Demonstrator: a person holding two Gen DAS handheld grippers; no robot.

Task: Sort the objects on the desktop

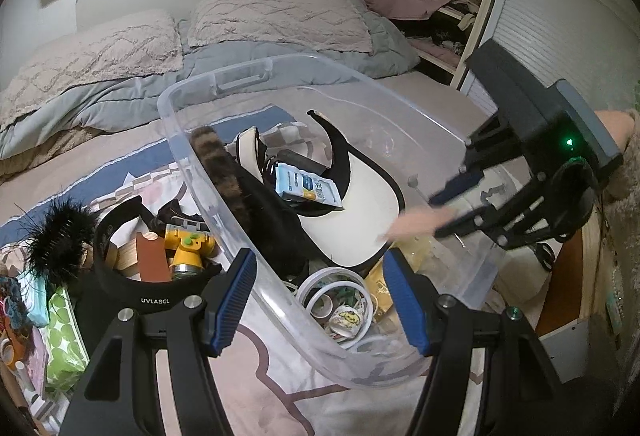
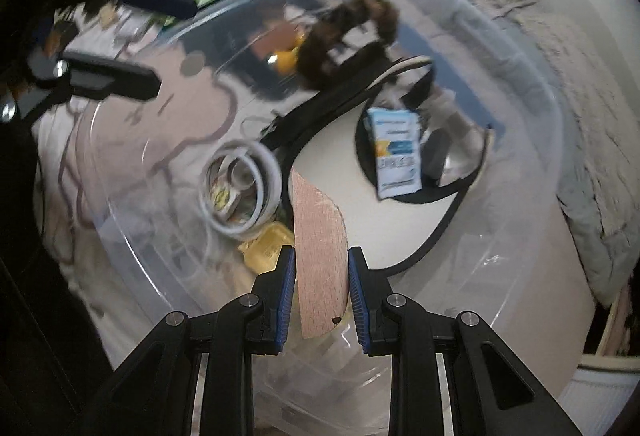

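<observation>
The left wrist view takes in the bed [image 1: 120, 83] with two pillows [image 1: 280, 19], a grey duvet, and an open wardrobe shelf [image 1: 424, 3] stuffed with clothes; the right wrist view shows none of that shelf, only blurred bedding around the clear plastic bin [image 1: 192, 171]. That bin sits on the bed cover, and the left hand-held gripper [image 1: 320, 300] straddles its near rim, the jaws part open with the wall between them; whether the pads press on it cannot be told.

Inside the bin lie a white sun visor with black edging [image 1: 360, 220], a brown furry piece [image 1: 224, 175] draped over the wall, rolls of tape [image 1: 340, 300], and a blue-and-white packet [image 1: 308, 187] on the visor.

Only the right wrist view shows the grip clearly: the right hand-held gripper [image 2: 322, 276], pointing down into the bin, is closed narrowly on a flat wooden piece [image 2: 320, 236] that stands between its pads above the visor's edge. From the left view that piece is just a blurred pale strip.

Outside the bin, seen sharply only from the left, lie a black visor marked UVLABEL [image 1: 132, 288], a yellow toy camera [image 1: 188, 248], wooden blocks [image 1: 136, 256] and a black feathery tuft [image 1: 60, 236], crowded against the bin's left wall.
</observation>
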